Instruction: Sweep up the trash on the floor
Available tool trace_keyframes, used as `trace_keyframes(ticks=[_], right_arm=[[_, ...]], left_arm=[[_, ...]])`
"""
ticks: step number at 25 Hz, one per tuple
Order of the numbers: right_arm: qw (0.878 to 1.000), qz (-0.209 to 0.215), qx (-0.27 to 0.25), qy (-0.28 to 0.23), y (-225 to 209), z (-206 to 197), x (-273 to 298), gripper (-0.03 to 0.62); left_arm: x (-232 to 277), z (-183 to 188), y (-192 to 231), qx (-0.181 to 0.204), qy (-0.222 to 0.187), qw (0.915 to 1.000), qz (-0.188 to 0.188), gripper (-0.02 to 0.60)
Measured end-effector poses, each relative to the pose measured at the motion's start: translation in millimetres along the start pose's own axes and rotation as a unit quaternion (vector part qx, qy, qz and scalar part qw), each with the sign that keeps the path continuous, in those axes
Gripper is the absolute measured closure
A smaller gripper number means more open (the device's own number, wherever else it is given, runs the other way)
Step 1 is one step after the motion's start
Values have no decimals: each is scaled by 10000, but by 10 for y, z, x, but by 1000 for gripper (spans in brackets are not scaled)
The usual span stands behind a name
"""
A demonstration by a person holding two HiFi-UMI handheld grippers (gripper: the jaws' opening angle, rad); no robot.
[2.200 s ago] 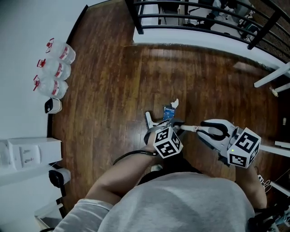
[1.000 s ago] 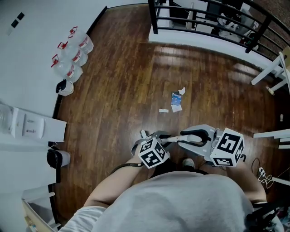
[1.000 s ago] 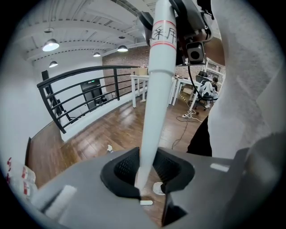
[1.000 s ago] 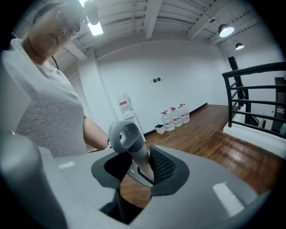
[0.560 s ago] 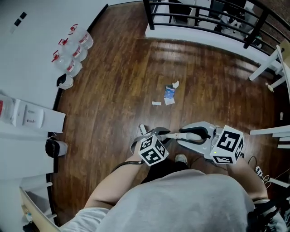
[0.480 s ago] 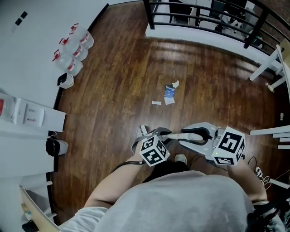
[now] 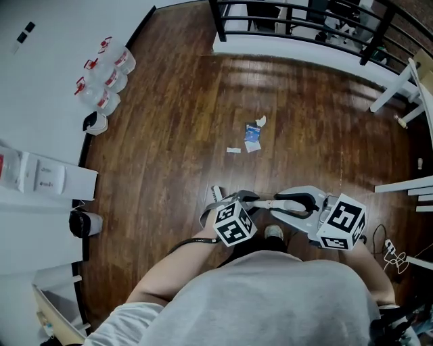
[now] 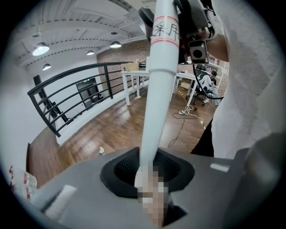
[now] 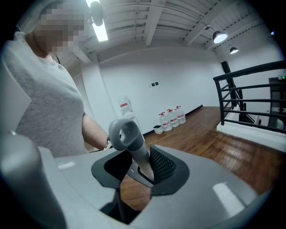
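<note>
The trash [image 7: 252, 137] lies on the floor [image 7: 183, 101] ahead of the person in a small cluster, with one strip [image 7: 233, 150] just left of the rest; the left claw [image 7: 229, 203] and the right claw [image 7: 301, 201] sit side by side nearer the person, both clamped on one pole [image 7: 269, 202] that runs between them, the left on the shaft, the right on the looped end [image 9: 123, 134]; a shoe [image 7: 274, 232] shows just below the pole; water bottles [image 7: 101, 81] stand in a row against the wall [image 7: 40, 81] at far left, with a small container [image 7: 95, 123] beside the nearest; a railing [image 7: 291, 17] crosses the far side, beyond the trash; cables [image 7: 391, 251] lie right of the right claw.
</note>
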State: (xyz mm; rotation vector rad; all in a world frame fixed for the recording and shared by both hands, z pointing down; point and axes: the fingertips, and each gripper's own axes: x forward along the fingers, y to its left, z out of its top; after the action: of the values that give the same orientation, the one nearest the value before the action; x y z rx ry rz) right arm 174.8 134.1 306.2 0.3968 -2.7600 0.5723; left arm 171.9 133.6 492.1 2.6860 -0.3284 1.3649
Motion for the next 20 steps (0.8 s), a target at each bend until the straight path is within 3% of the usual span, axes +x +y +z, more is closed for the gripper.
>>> trace_keyframes(ticks=[5, 20], right_arm=[[9998, 48, -151, 130, 56, 4, 227, 468], [9994, 90, -266, 202, 3, 192, 410, 473]], left_arm=[[-77, -186, 64, -15, 49, 10000, -12, 492], [-265, -266, 298, -101, -5, 9998, 168, 492]])
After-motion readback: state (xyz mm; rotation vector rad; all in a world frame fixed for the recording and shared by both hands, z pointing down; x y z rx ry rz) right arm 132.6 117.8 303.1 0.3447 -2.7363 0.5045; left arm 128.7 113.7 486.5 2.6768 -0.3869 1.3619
